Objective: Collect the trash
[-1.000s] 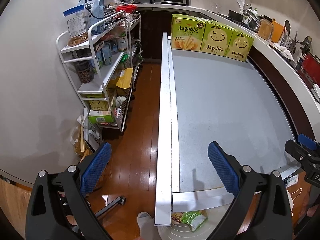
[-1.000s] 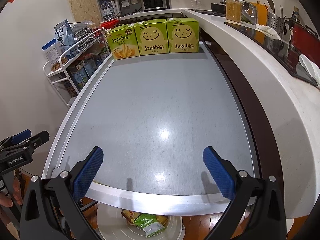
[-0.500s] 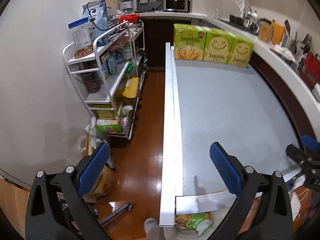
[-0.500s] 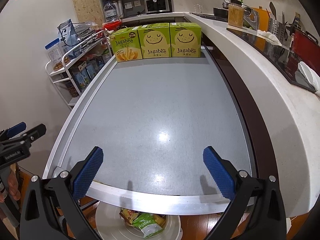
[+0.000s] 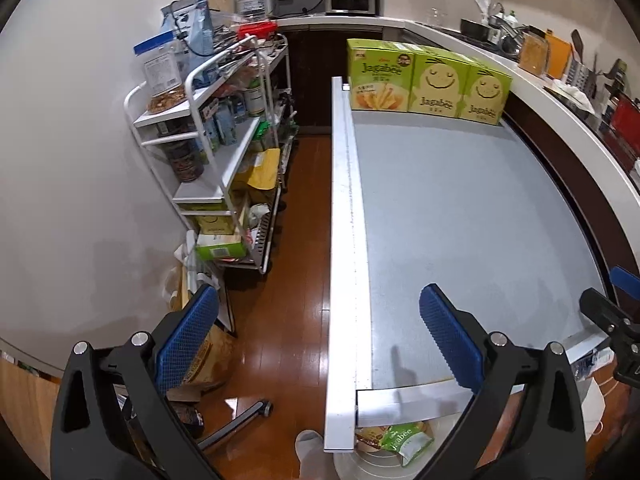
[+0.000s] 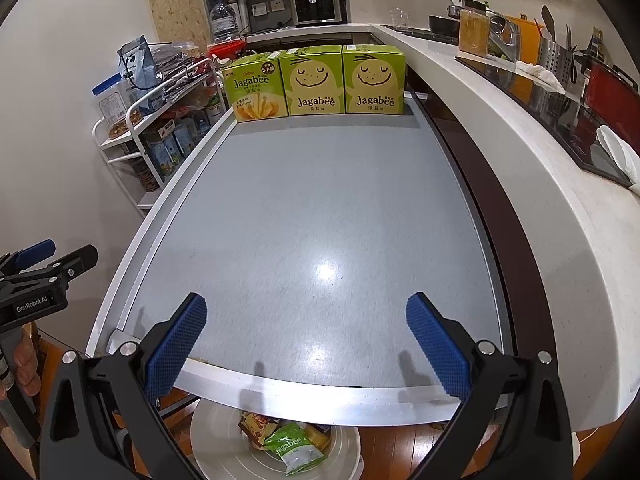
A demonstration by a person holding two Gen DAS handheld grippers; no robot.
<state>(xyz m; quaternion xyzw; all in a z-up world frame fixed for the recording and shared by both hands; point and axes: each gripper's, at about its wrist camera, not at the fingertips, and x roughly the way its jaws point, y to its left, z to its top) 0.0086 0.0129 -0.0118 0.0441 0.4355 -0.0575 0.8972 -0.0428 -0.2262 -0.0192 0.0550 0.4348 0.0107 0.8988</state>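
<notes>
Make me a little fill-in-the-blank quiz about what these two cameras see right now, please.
1. At the far end of the grey table stand ____ green Jagabee boxes in a row.
2. The green snack packet lies in the white bin, which stands on the ____ below the table's near edge.
3. The blue-padded fingers of the right gripper hold ____.
4. The left gripper has its fingers spread ____.

Missing words: three; floor; nothing; open

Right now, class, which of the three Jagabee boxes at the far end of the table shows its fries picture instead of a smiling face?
The leftmost Jagabee box, nearest the shelf rack; the other two show faces.
</notes>
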